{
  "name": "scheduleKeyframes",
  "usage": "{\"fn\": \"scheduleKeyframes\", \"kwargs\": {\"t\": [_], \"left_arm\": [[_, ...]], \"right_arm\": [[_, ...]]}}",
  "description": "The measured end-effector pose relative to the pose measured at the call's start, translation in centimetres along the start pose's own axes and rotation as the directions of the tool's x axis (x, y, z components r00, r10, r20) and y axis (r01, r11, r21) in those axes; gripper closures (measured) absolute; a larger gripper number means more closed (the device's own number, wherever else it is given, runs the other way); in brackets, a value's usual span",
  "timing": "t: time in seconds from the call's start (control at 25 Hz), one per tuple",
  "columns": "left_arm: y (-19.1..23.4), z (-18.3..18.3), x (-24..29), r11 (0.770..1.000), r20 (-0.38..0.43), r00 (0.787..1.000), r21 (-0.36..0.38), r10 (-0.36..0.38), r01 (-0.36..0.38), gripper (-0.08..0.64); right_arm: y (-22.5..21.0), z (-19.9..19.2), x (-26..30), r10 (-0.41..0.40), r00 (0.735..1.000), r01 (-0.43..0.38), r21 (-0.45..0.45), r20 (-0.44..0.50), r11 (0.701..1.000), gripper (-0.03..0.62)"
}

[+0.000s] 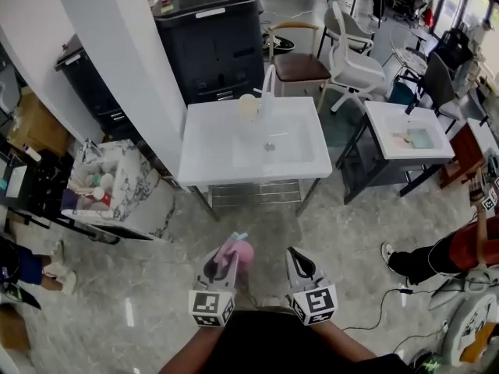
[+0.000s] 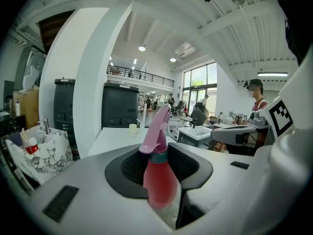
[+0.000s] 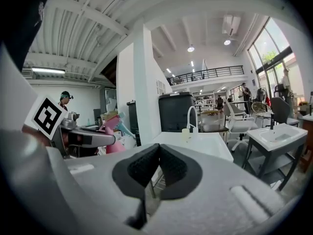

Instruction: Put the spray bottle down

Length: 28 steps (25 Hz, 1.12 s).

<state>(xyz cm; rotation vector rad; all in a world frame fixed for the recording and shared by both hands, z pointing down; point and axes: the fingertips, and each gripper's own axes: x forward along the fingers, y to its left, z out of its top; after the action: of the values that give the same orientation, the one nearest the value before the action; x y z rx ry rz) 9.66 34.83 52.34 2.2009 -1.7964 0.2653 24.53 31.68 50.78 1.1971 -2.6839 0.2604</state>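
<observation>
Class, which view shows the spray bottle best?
The left gripper view: the spray bottle fills the centre, clamped in the left gripper's jaws. The head view shows only its pink top; the right gripper view, a small piece.

Three cameras, one white sink table (image 1: 214, 150) ahead.
From the head: looks steeply down, well back from the table. From both gripper views: looks low and nearly level, close over the jaws, toward the same table and dark cabinet (image 1: 210, 33); catches the spray bottle (image 2: 159, 177) in all three.
</observation>
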Motion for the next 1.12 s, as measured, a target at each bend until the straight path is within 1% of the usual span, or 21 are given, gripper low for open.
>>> {"fn": "scheduleKeyframes", "kwargs": {"t": [0.16,0.32,0.52,0.8,0.96,1.04,1.12], "left_arm": [[3.0,1.6,3.4,1.000,0.011,1.000,-0.007,-0.001,0.001,0.419],[7.1,3.6,7.0,1.000,0.002,1.000,-0.014,-0.021,0.021,0.419],[12.5,5.8,11.4,0.998,0.007,0.998,-0.009,-0.058,0.059,0.419],[19.2,8.7,16.0,0.989,0.037,0.988,-0.006,-0.147,0.147,0.419],[21.9,9.2,18.5,0.978,0.028,0.977,0.030,-0.209,0.208,0.419],[22.6,9.3,19.9,0.969,0.017,0.970,0.059,-0.243,0.241,0.419],[23.4,9.5,21.1,0.965,0.009,0.967,0.068,-0.256,0.255,0.419]], "right_arm": [[-0.7,1.0,4.5,0.008,1.000,-0.009,-0.028,-0.017,1.000,0.594],[-1.1,3.0,10.2,0.007,1.000,-0.007,-0.031,-0.022,0.999,0.594],[-1.6,5.1,17.6,-0.038,0.999,0.037,-0.028,-0.039,0.999,0.594],[-1.8,7.6,26.0,-0.113,0.992,0.113,-0.001,-0.047,0.994,0.594],[-1.9,8.4,29.9,-0.178,0.983,0.176,-0.043,-0.053,0.983,0.594],[-1.6,8.3,31.7,-0.187,0.980,0.184,-0.041,-0.064,0.982,0.594],[-0.9,8.5,33.1,-0.173,0.982,0.171,-0.035,-0.072,0.985,0.594]]}}
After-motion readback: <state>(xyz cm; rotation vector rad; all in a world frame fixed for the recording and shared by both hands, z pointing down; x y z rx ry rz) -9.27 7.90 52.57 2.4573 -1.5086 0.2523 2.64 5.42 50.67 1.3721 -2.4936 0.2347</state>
